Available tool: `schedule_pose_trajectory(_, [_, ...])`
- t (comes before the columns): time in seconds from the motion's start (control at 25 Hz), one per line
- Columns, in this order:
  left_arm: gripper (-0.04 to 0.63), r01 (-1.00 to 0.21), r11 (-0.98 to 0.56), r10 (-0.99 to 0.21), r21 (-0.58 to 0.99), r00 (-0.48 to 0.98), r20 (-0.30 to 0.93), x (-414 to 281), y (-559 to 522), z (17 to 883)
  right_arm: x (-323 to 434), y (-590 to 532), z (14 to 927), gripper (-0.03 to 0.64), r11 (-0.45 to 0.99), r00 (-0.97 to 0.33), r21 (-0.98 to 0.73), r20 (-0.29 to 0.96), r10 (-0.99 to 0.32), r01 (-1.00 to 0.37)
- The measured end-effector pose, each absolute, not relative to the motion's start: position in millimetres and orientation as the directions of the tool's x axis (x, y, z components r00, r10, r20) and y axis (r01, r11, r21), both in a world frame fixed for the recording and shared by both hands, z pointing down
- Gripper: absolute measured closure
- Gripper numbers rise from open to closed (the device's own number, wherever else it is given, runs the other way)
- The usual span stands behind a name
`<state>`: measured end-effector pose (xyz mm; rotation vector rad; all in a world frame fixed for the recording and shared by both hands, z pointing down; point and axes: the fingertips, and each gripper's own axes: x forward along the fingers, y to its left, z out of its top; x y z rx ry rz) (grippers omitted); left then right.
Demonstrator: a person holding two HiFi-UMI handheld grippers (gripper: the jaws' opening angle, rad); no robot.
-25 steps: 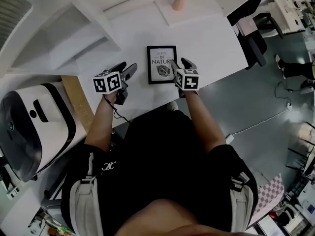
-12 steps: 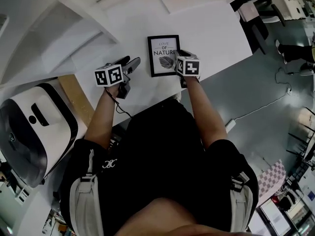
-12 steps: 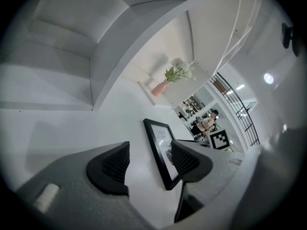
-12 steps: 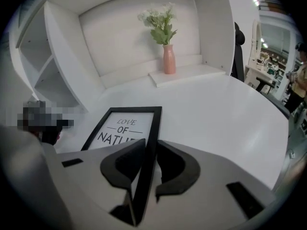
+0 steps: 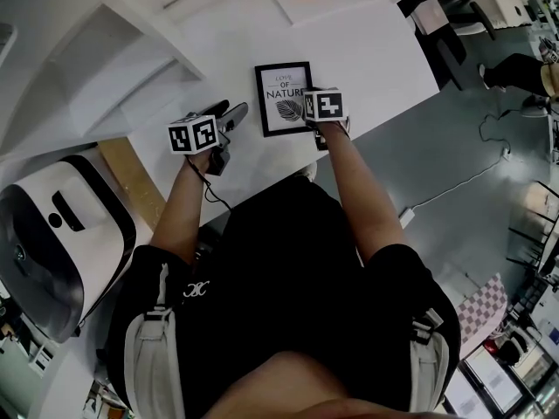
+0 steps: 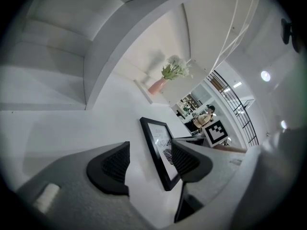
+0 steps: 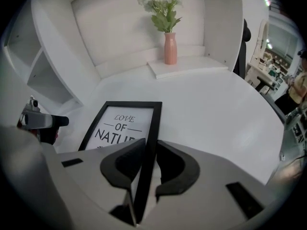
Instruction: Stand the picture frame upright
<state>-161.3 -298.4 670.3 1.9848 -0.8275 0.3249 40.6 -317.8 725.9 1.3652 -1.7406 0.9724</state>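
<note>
A black picture frame point(image 5: 284, 97) with a "Love of Nature" print lies flat on the white table point(image 5: 376, 68). My right gripper point(image 5: 316, 122) points steeply down at its right border near the front corner. In the right gripper view the jaws have just been closing, and both pads now press on that border of the frame point(image 7: 120, 121), so the right gripper point(image 7: 149, 152) is shut on it. My left gripper point(image 5: 231, 113) hovers open just left of the frame, apart from it. Through the left gripper point(image 6: 151, 161) I see the frame point(image 6: 153, 145) beyond its pads, nothing gripped.
A pink vase with a plant point(image 7: 170, 47) stands on a raised white board point(image 7: 192, 65) at the back. White shelving point(image 5: 131, 51) lies left. The table's front edge runs just below both grippers. A black chair point(image 5: 437, 24) is right, a white appliance point(image 5: 52, 243) lower left.
My right gripper has come down onto the frame's right border and its jaws have closed on it. My left gripper has sunk a little toward the table.
</note>
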Motion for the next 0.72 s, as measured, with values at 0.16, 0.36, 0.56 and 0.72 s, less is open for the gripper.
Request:
schedule_pose_trajectory(0.16, [0.318,-0.668,-0.334,-0.415,0.665,0.738,0.532,-159.0,-294.3,674.7,40.9,-318.6,727.7,0.538,0.140,-0.205,-0.160,0.885,-0.417,-0.977])
schedule_pose_trajectory(0.36, [0.318,-0.667,-0.334,-0.411,0.666,0.739,0.534,-151.9,-289.6,677.4,40.5,-320.0,729.3,0.538,0.157,-0.201,-0.152,0.907,-0.370,-0.976])
schedule_pose_trajectory(0.56, [0.318,-0.669,-0.322,-0.416,0.670,0.735,0.535,-144.2,-285.6,678.4,42.1,-320.8,729.3,0.537,0.162,-0.261,-0.216,0.901,-0.346,-0.963])
schedule_pose_trajectory(0.72, [0.318,-0.675,-0.318,-0.419,0.666,0.730,0.540,-136.1,-282.0,673.1,43.1,-320.1,729.0,0.537,0.160,-0.327,-0.289,0.885,-0.331,-0.944])
